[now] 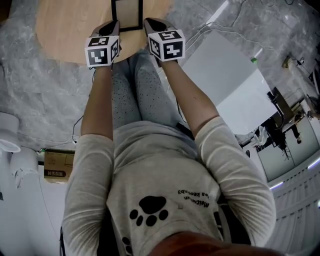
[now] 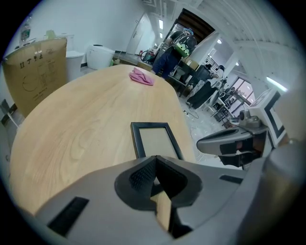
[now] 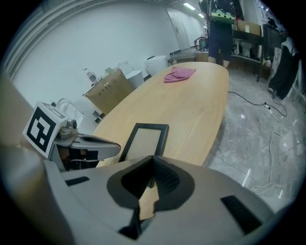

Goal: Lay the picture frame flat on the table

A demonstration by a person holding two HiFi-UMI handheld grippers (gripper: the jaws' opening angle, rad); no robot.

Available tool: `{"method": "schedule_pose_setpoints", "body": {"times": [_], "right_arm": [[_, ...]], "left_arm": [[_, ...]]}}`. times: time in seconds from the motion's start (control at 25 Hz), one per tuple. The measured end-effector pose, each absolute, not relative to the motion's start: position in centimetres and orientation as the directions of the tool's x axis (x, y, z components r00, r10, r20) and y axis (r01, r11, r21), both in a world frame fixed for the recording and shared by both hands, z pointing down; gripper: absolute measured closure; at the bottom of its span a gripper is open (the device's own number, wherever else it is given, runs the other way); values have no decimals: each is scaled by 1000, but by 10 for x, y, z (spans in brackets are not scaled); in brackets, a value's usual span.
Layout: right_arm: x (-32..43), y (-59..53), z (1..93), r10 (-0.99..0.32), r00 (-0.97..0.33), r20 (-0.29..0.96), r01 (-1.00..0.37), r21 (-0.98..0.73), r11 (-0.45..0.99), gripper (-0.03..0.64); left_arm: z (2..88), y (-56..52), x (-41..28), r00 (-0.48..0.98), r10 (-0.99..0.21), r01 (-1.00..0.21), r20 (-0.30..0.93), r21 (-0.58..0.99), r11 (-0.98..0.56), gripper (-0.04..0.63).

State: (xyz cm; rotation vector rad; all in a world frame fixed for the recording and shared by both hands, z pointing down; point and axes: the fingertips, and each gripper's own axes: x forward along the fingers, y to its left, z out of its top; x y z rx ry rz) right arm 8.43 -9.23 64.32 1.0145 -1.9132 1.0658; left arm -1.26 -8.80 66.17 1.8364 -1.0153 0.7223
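Observation:
The black picture frame [image 1: 126, 15] lies flat on the light wooden table [image 1: 70, 30], near its front edge. In the left gripper view the frame [image 2: 154, 139] is just beyond my left gripper [image 2: 155, 160], whose jaws are shut with nothing between them. My right gripper [image 3: 153, 160] is also shut and empty, with the frame [image 3: 143, 141] just past its tips. In the head view the left gripper [image 1: 114, 22] and right gripper [image 1: 149, 21] flank the frame's near end, without touching it. The frame's far end is cut off at the top of the head view.
A pink cloth [image 2: 141, 76] lies at the table's far end, where a person [image 2: 167, 55] stands. A cardboard box [image 2: 36, 72] leans left of the table. On the marble floor lie a white board [image 1: 220, 85], cables and a small carton [image 1: 59, 165].

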Motion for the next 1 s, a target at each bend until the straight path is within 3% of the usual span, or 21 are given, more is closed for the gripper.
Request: {"method": "schedule_pose_setpoints", "body": {"times": [0.4,1.0], "right_arm": [[98,-90,599,-328,-396,858,-904,-302,302,606],[98,-88,467,-526,-401,750,-910,-256,327,606]], "left_arm": [[607,-97,-18,479,-419,-877,771,414,-243,586],[472,-86,-24,453,-558,-891,695,363,-271,586]]}}
